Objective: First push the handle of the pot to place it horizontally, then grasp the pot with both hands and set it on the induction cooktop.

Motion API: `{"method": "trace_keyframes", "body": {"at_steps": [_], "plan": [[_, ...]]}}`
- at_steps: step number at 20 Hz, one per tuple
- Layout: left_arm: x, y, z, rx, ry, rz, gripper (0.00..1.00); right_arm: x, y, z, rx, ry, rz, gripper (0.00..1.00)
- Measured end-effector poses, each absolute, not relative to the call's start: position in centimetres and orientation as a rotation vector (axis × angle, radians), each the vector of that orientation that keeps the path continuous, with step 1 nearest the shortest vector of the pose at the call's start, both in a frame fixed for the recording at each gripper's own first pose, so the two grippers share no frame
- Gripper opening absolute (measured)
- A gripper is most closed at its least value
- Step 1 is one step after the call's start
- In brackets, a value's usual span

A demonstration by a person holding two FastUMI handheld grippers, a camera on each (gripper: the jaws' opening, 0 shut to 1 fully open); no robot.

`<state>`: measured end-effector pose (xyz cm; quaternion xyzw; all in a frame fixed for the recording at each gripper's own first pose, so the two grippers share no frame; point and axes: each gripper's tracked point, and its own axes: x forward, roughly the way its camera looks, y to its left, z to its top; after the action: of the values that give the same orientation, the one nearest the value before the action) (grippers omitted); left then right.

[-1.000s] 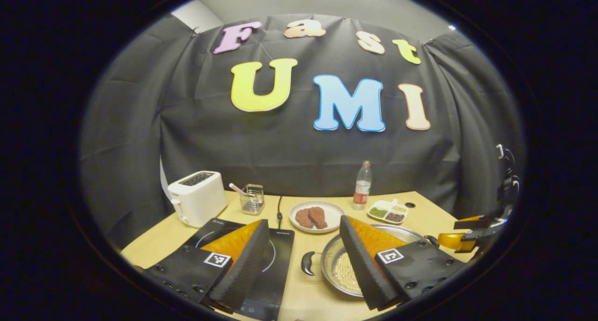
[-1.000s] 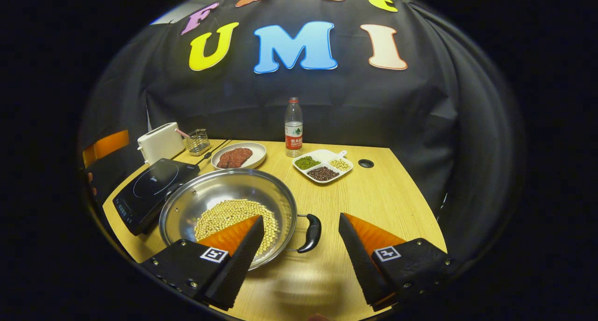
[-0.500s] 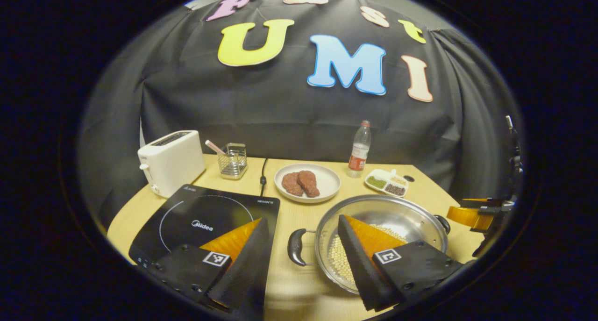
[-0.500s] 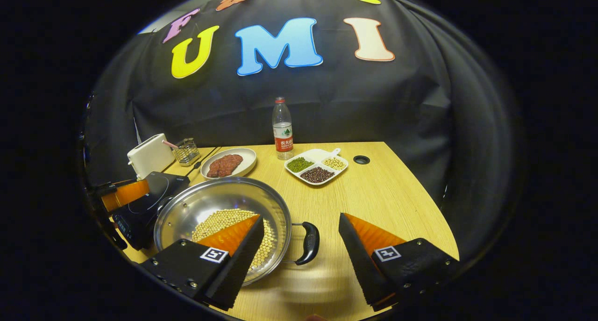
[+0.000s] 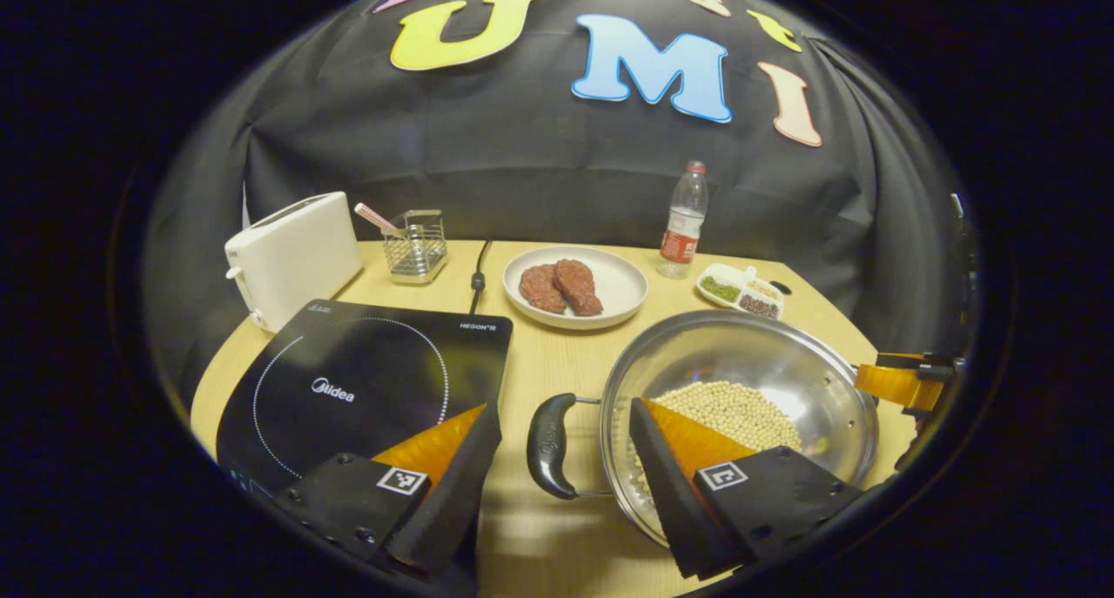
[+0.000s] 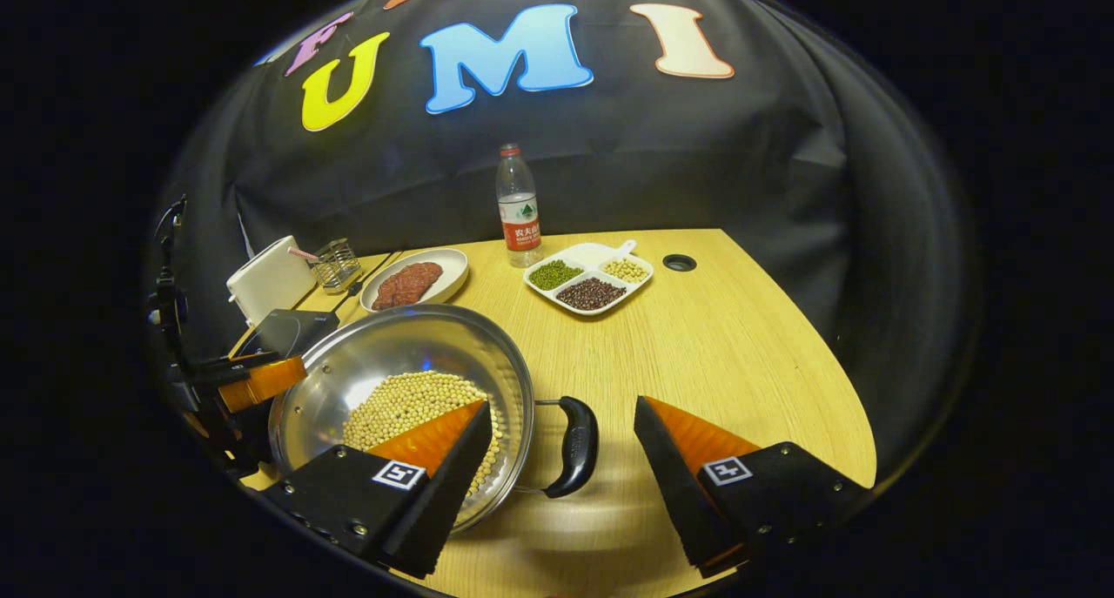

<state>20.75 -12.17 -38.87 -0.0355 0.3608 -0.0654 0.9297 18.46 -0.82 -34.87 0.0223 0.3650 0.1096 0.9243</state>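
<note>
- Steel pot (image 5: pixel 766 363) (image 6: pixel 409 354), holding a heap of pale beans (image 5: pixel 731 406) (image 6: pixel 405 402), is sitting on the wooden bench (image 5: pixel 557 372) (image 6: pixel 731 354), just right of the induction cooktop (image 5: pixel 365 389) (image 6: pixel 287 330) and not on it.
- In the left gripper view, the left gripper (image 5: pixel 564 446) is standing spread wide; the pot's near-left handle (image 5: pixel 548 446) is lying in the gap between its two fingers, touching neither. One finger is hanging over the cooktop's near corner, the other over the pot's near rim.
- In the right gripper view, the right gripper (image 6: pixel 561 428) is likewise spread wide, with the pot's right handle (image 6: pixel 576 446) sitting in the gap, free of both fingers. One finger is reaching over the beans, the other over bare bench.
- At the far left edge of the right gripper view, the left gripper (image 6: pixel 248 380) is showing beside the pot's rim.
- Farther back, a plate (image 5: pixel 622 289) (image 6: pixel 452 272) with meat patties (image 5: pixel 561 286) (image 6: pixel 407 285), a water bottle (image 5: pixel 683 219) (image 6: pixel 518 206), a divided dish of beans (image 5: pixel 744 289) (image 6: pixel 587 280), a white toaster (image 5: pixel 291 258) (image 6: pixel 265 280) and a wire basket (image 5: pixel 416 245) (image 6: pixel 335 265) are standing along the far side of the bench.
</note>
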Motion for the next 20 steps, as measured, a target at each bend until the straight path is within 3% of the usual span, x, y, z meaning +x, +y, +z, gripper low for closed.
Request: {"method": "trace_keyframes", "body": {"at_steps": [5, 6, 8, 9, 10, 12, 15, 18, 20], "plan": [[20.7, -12.8, -40.6, -0.042, 0.781, -0.145, 0.97, 18.3, -0.5, -36.9, 0.035, 0.816, 0.226, 0.98], [20.9, -12.9, -40.8, -0.035, 0.785, -0.148, 0.96, 18.3, -0.5, -37.2, 0.032, 0.824, 0.227, 0.86], [21.1, -13.0, -41.0, -0.018, 0.791, -0.144, 0.89, 18.1, -0.3, -37.6, 0.037, 0.841, 0.233, 0.81], [21.1, -12.8, -41.1, -0.009, 0.794, -0.136, 0.96, 17.9, -0.2, -37.5, 0.042, 0.85, 0.241, 0.8], [21.0, -12.8, -41.4, -0.003, 0.799, -0.129, 0.88, 17.9, 0.2, -37.7, 0.053, 0.852, 0.248, 0.73], [20.9, -13.0, -41.7, -0.002, 0.814, -0.136, 0.84, 18.0, 0.1, -37.8, 0.045, 0.849, 0.248, 0.66], [21.1, -13.1, -42.0, -0.012, 0.822, -0.127, 0.75, 18.2, 0.1, -37.8, 0.068, 0.861, 0.237, 0.64], [21.1, -13.1, -42.1, -0.013, 0.821, -0.11, 0.72, 18.2, 0.1, -37.9, 0.05, 0.891, 0.224, 0.53], [20.9, -13.2, -41.9, -0.008, 0.817, -0.107, 0.69, 18.1, 0.0, -37.8, 0.024, 0.893, 0.222, 0.53]]}}
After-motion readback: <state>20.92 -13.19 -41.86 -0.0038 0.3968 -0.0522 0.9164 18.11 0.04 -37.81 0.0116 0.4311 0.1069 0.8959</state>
